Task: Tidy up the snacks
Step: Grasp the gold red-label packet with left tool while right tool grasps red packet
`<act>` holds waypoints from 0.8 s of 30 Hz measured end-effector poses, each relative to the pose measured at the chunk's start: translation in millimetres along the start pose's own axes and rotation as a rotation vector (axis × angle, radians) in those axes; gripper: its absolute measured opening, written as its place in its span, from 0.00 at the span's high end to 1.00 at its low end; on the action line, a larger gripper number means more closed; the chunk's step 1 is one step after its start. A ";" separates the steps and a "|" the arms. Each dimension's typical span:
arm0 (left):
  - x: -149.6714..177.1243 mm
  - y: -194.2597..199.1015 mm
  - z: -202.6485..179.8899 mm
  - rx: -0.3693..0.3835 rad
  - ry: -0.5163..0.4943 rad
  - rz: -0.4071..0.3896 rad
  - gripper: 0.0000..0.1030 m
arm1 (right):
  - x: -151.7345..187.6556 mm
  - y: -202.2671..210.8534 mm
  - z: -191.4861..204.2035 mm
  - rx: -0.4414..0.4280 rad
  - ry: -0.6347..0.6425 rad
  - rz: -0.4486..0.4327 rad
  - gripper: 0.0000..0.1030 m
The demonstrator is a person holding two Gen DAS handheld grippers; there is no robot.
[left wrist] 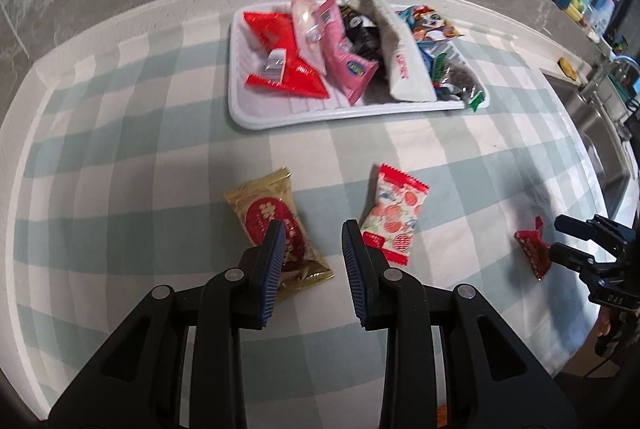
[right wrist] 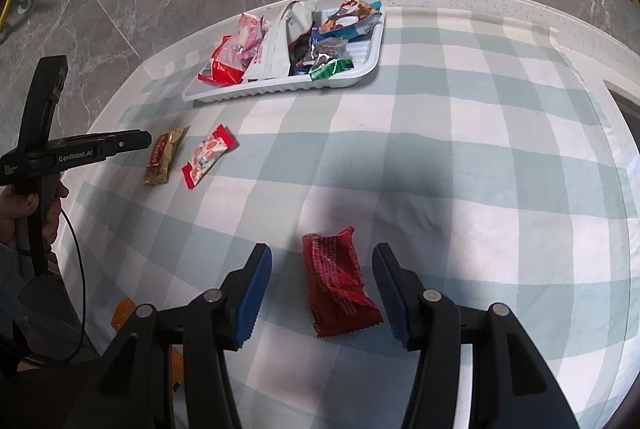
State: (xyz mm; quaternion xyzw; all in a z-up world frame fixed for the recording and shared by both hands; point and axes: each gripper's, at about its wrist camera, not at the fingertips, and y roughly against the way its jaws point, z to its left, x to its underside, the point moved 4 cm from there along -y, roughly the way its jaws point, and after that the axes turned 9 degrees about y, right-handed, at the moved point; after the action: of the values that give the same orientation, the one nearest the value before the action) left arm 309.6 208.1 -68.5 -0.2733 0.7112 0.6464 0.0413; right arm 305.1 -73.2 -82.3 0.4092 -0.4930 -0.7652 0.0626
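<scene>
Two wrist fisheye views, both angled steeply down over the checked table.

Left wrist view: close above the near-left part, facing the white tray at the far edge; the right hand-held gripper shows at its right margin. Right wrist view: close above the near-right part, facing the same way; the left hand-held gripper shows at its left margin. Shared: tray, gold packet, peach-print packet, dark red packet.

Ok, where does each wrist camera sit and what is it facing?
Left wrist: behind the left gripper, angled down at the gold packet and peach-print packet; right gripper at the edge.
Right wrist: behind the right gripper, straddling the dark red packet; a hand shows.
Shared: white tray, checked cloth.
</scene>
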 end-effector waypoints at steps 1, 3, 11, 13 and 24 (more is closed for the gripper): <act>0.9 -2.2 1.9 0.001 0.007 0.005 0.73 | 0.6 -1.0 0.4 0.003 0.005 0.003 0.46; 1.5 -6.9 4.9 0.003 0.014 0.014 0.73 | 1.6 -3.2 1.0 0.007 0.013 0.010 0.46; 2.5 -22.9 12.0 0.001 0.038 0.040 0.73 | 4.2 -12.3 6.0 0.022 0.049 0.035 0.45; 1.6 -26.4 13.9 0.002 0.043 0.045 0.73 | 4.2 -15.0 7.5 0.026 0.063 0.043 0.45; -4.6 -35.2 25.4 -0.001 0.075 0.048 0.67 | 6.9 -25.9 14.6 0.080 0.140 0.085 0.45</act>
State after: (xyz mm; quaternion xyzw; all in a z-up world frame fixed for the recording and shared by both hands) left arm 321.6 233.0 -102.3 -0.2803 0.7183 0.6367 -0.0008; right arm 298.4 -53.3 -104.5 0.4427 -0.5345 -0.7110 0.1130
